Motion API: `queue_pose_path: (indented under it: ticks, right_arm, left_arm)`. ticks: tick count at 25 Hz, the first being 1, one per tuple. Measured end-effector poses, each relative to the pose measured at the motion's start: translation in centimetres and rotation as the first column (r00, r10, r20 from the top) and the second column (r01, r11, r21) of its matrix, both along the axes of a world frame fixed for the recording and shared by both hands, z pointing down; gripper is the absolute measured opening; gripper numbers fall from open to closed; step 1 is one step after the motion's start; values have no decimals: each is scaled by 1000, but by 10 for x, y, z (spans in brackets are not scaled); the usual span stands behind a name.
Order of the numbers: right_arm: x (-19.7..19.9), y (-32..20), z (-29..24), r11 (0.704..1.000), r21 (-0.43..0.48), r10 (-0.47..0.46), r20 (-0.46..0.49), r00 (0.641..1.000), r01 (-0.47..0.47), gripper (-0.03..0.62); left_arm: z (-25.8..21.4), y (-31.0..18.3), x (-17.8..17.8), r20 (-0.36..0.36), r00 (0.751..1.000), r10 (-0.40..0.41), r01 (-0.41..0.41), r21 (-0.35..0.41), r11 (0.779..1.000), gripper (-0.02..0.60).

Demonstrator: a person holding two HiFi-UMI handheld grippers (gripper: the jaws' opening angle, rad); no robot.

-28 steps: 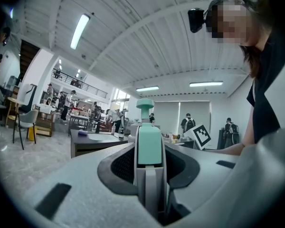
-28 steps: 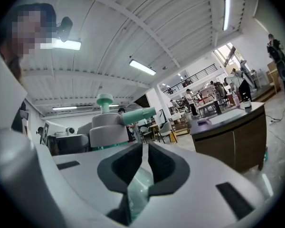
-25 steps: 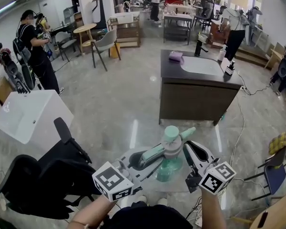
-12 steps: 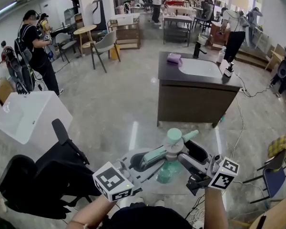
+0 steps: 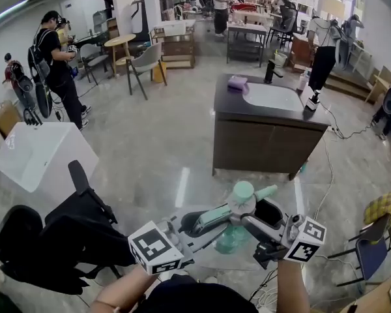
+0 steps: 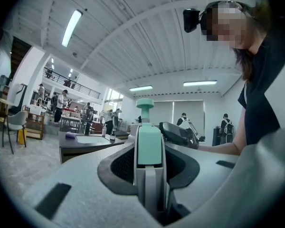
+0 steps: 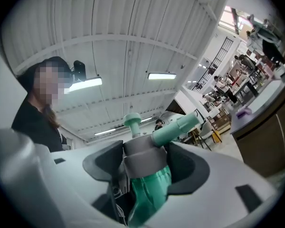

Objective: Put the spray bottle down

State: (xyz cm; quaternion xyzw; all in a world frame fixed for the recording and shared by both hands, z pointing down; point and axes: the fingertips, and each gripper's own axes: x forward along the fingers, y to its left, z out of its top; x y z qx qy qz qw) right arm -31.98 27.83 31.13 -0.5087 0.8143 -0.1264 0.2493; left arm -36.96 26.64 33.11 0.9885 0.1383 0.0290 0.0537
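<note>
A mint-green spray bottle (image 5: 233,237) with a grey collar, round pump top and side nozzle hangs in the air over the floor, low in the head view. My left gripper (image 5: 205,220) reaches in from the lower left and is shut on the bottle's mint trigger piece (image 6: 148,144). My right gripper (image 5: 253,215) comes from the lower right. Its jaws are opening and stand wide on either side of the bottle's collar (image 7: 142,163), and the pads do not press on it. In the left gripper view, the right gripper (image 6: 178,133) shows just behind the bottle.
A dark vanity counter (image 5: 247,139) with a white sink stands ahead on the grey floor. A white basin unit (image 5: 36,155) and a black office chair (image 5: 58,240) are at the left, another chair (image 5: 371,240) at the right. Several people and tables fill the far room.
My right gripper's jaws have spread apart from around the bottle's neck and the gripper has tilted up a little. The left gripper keeps its hold and has shifted slightly.
</note>
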Motion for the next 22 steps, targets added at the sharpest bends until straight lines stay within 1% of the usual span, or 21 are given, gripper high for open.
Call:
queue_pose_path:
  ticks: [5, 14, 17, 22]
  right_arm:
    - [11, 6, 0, 1000, 0, -3, -16, 1000, 3, 268]
    - [25, -1, 10, 1000, -24, -10, 3, 1000, 10, 268]
    - [35, -6, 15, 999, -36, 2, 17, 1000, -1, 268]
    - [54, -21, 11, 998, -45, 34, 2, 999, -34, 268]
  left_arm:
    - [-1, 6, 12, 7, 1000, -3, 3, 5, 1000, 104]
    - [9, 0, 26, 48, 999, -9, 9, -12, 1000, 106]
    - [13, -7, 36, 55, 998, 1, 0, -10, 1000, 106]
    - [10, -23, 56, 42, 998, 39, -38, -12, 999, 106]
